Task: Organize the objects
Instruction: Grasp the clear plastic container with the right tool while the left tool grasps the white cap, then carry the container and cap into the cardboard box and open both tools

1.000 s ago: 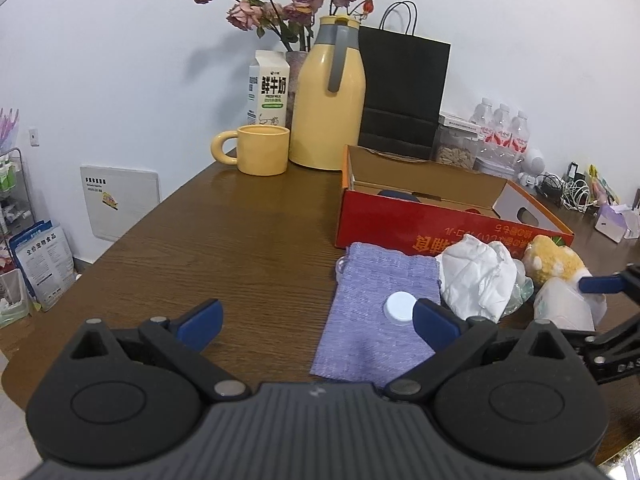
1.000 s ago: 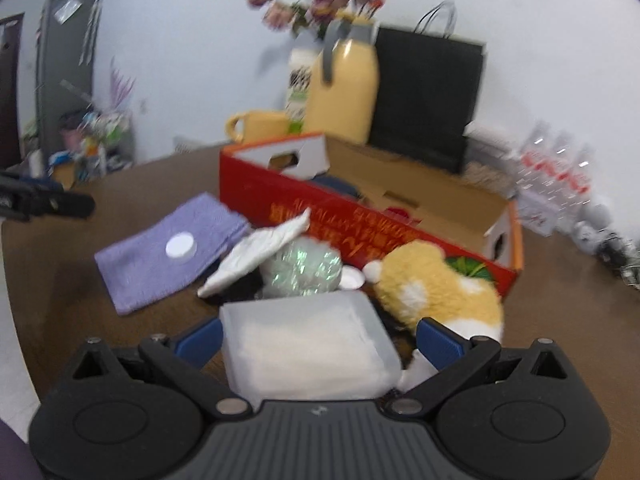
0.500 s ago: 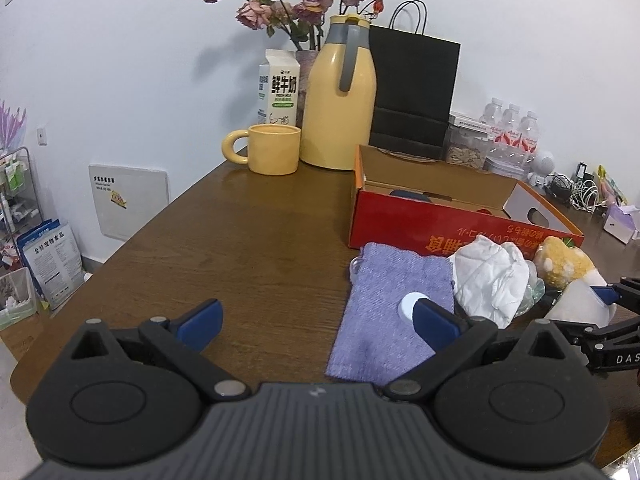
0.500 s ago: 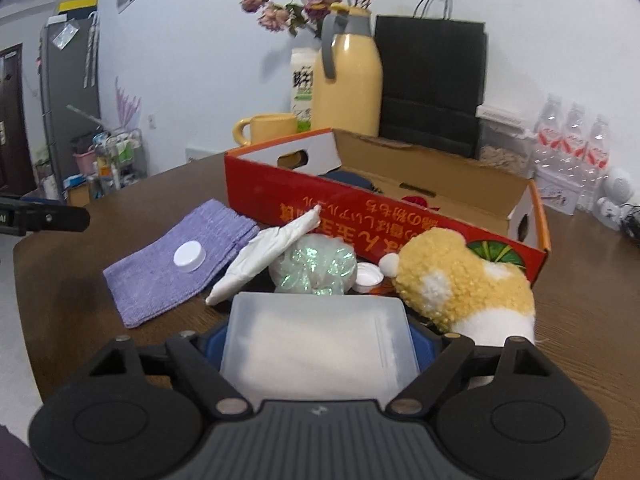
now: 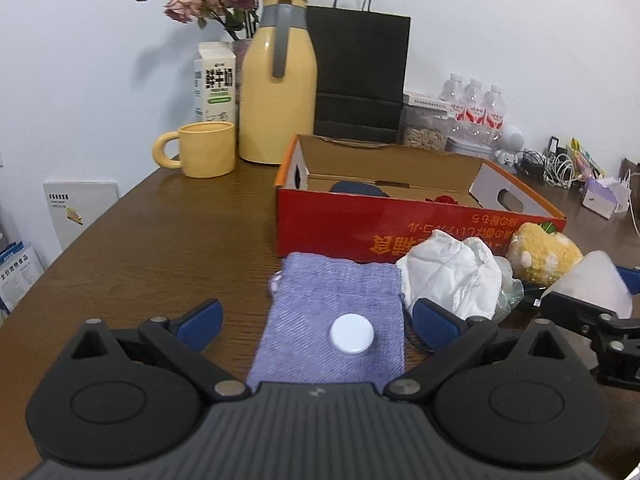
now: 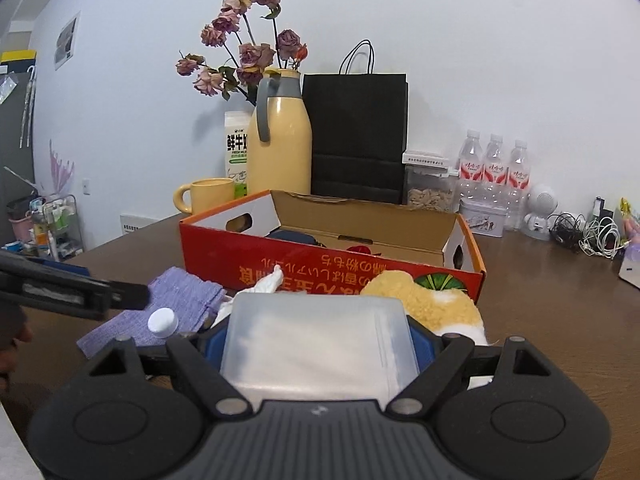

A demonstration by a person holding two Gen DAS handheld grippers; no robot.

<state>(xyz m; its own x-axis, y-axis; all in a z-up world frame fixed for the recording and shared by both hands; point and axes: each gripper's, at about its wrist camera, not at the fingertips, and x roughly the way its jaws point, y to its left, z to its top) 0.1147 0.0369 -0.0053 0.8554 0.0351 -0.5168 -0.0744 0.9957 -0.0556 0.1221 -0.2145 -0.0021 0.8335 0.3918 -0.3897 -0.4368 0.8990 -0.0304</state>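
Red box [image 5: 400,224] = landmark, open top. Purple pouch [image 5: 336,320] just in front of it, white cap [image 5: 352,334] on pouch. Left gripper [image 5: 316,318] jaws wide apart, either side of pouch. Crumpled white tissue [image 5: 452,272] & yellow plush [image 5: 544,252] at box front, to the right.

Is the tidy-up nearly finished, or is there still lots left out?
Just started. A dark thing and a red thing already lie in the red box. The right gripper is shut on a clear plastic box. Left out: purple pouch, white cap, crumpled paper, plush toy. The left gripper is open, empty.
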